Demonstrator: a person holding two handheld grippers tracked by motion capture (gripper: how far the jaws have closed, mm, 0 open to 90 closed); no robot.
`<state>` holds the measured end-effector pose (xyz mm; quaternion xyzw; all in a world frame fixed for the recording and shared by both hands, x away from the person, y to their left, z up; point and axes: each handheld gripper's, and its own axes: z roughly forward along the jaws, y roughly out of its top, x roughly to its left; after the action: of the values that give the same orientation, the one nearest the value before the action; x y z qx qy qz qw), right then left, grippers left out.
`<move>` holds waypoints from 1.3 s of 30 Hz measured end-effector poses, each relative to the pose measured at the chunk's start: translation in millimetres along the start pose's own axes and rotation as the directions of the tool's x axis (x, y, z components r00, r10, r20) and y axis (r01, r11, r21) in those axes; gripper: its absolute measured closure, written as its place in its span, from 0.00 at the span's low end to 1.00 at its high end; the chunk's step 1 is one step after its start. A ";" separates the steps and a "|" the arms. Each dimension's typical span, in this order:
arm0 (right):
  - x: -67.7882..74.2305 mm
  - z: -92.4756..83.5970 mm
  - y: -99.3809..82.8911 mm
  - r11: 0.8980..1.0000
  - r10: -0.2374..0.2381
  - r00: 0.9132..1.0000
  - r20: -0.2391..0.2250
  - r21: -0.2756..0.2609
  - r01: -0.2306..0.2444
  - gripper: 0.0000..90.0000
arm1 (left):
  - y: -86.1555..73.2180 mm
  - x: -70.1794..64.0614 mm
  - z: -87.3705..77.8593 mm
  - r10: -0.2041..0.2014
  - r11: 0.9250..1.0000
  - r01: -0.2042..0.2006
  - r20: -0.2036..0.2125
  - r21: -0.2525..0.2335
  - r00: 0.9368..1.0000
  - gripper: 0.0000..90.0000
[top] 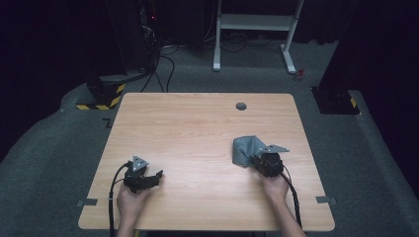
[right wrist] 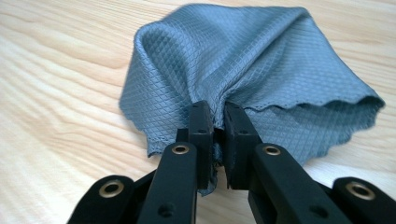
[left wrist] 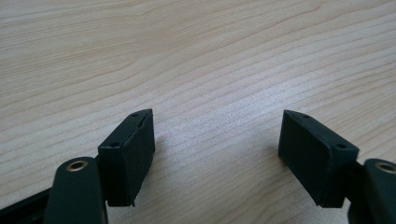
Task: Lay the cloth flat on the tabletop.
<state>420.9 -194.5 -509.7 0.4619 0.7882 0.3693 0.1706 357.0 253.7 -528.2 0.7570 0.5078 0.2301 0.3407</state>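
Since the right gripper [right wrist: 218, 122] pinches only the cloth's [right wrist: 261, 60] bunched hem at frame centre, a tug could slip it — the left gripper [left wrist: 217, 140] gapes empty.

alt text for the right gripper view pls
The right tongs, two black jaws rising from the bottom edge, are shut on a pinched fold of a grey-blue quilted cloth. The cloth bunches up behind them on a light wooden table.
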 end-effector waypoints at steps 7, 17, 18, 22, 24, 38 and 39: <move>17.3 -1.8 7.7 1.000 -0.020 0.998 -0.057 -0.022 0.019 0.93 | -0.1 -0.3 0.2 -0.004 1.000 0.004 0.001 -0.002 1.000 0.30; 48.2 5.1 12.0 0.997 -0.075 0.989 -0.128 -0.020 0.073 0.93 | -0.1 -0.2 0.0 -0.002 1.000 0.002 0.001 0.000 1.000 0.30; 55.0 6.4 12.9 0.996 -0.090 0.986 -0.144 -0.021 0.087 0.93 | -0.1 -0.3 0.2 -0.004 1.000 0.004 0.001 -0.002 1.000 0.30; 65.8 8.0 12.9 0.994 -0.106 0.980 -0.168 -0.020 0.104 0.92 | -0.1 -0.2 0.1 -0.003 1.000 0.003 0.001 0.000 1.000 0.31; 68.9 8.9 12.5 0.994 -0.113 0.978 -0.176 -0.021 0.111 0.93 | 0.0 0.0 0.0 0.000 1.000 0.000 0.001 0.000 1.000 0.30; 96.9 14.2 7.6 0.988 -0.152 0.964 -0.217 -0.021 0.151 0.92 | 4.9 -17.9 3.7 -0.006 1.000 0.007 0.060 -0.015 0.998 0.37; 103.2 16.0 8.8 0.987 -0.163 0.959 -0.233 -0.024 0.162 0.91 | 7.4 -22.5 4.9 0.000 1.000 0.001 0.073 -0.016 0.997 0.39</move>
<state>382.8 -96.9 -506.4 0.3485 0.8371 0.4077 0.1074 356.4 229.6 -526.0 0.7620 0.4935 0.2064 0.3650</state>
